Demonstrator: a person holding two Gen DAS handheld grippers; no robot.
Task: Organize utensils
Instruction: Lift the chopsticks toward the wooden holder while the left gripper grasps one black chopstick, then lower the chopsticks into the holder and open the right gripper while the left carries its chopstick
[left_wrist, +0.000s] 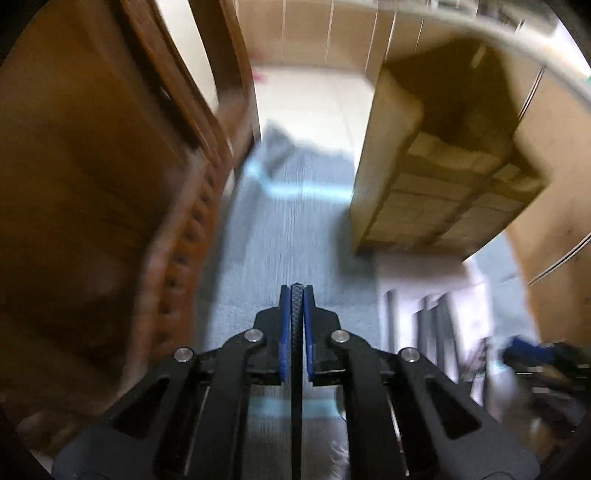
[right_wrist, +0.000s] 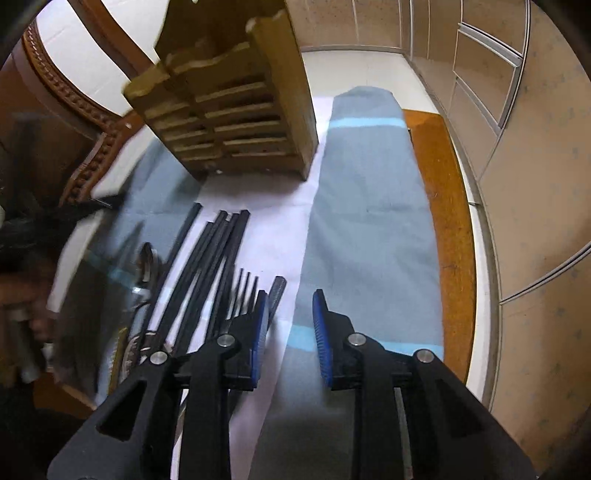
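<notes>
Left claw (left_wrist: 296, 291) pinches a thin black chopstick (left_wrist: 296, 332) edge-on: light, stiff, slick, so grip mid-shaft. Right claw (right_wrist: 290, 314) spread, empty. Remaining chopsticks (right_wrist: 214, 258) and fork (right_wrist: 245, 291) lie at 10 o'clock on the surface (right_wrist: 443, 206); wooden holder (right_wrist: 236, 110) at 11, further off.

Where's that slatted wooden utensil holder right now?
In the right wrist view the slatted wooden utensil holder stands upper left of centre on the white cloth, just beyond the row of black chopsticks, left of the grey-blue towel.

Black chopsticks (right_wrist: 218, 251) beside wooden holder (right_wrist: 236, 107)
</notes>
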